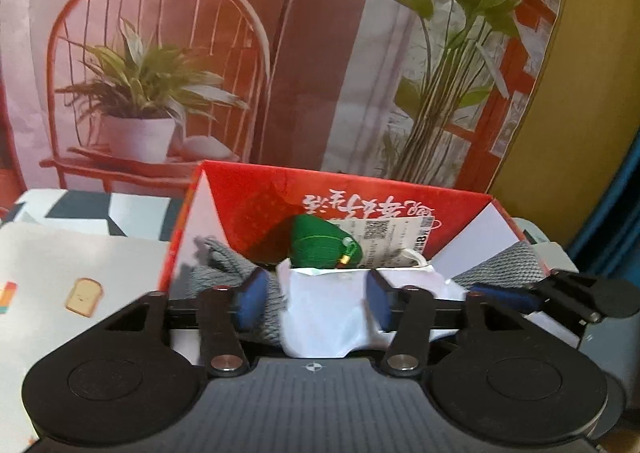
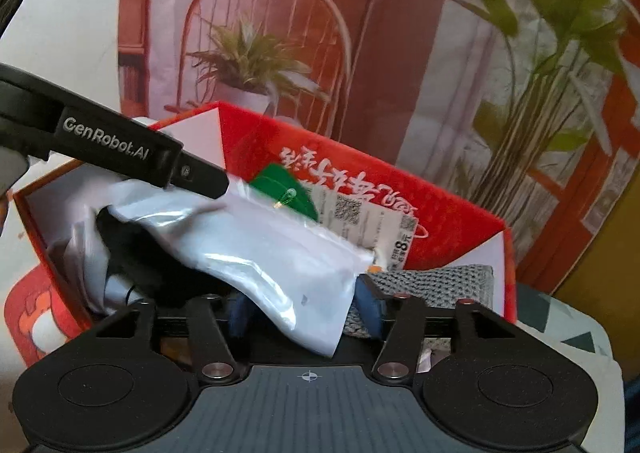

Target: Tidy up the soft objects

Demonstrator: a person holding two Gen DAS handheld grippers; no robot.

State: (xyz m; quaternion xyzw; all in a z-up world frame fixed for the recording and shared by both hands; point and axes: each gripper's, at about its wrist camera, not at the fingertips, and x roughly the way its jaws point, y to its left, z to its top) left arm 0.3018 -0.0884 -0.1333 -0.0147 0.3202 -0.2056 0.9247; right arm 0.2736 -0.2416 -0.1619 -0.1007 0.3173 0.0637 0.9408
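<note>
A red cardboard box (image 1: 256,193) (image 2: 452,213) stands open in front of both grippers. Inside lie a grey knitted cloth (image 1: 224,265) (image 2: 436,281), a green pouch (image 1: 320,241) (image 2: 280,185) and a white plastic bag (image 1: 328,309) (image 2: 264,249). My left gripper (image 1: 318,301) is open, with the white bag between its blue pads. My right gripper (image 2: 304,307) is open over the box, with the bag draped between its pads. The left gripper's black arm (image 2: 120,145) crosses the upper left of the right wrist view. A printed label (image 2: 372,225) sits against the back wall.
A printed backdrop of a chair and plants (image 1: 160,73) rises behind the box. A white mat with a toast picture (image 1: 84,295) lies left of the box. A patterned tablecloth (image 2: 568,329) shows at the right.
</note>
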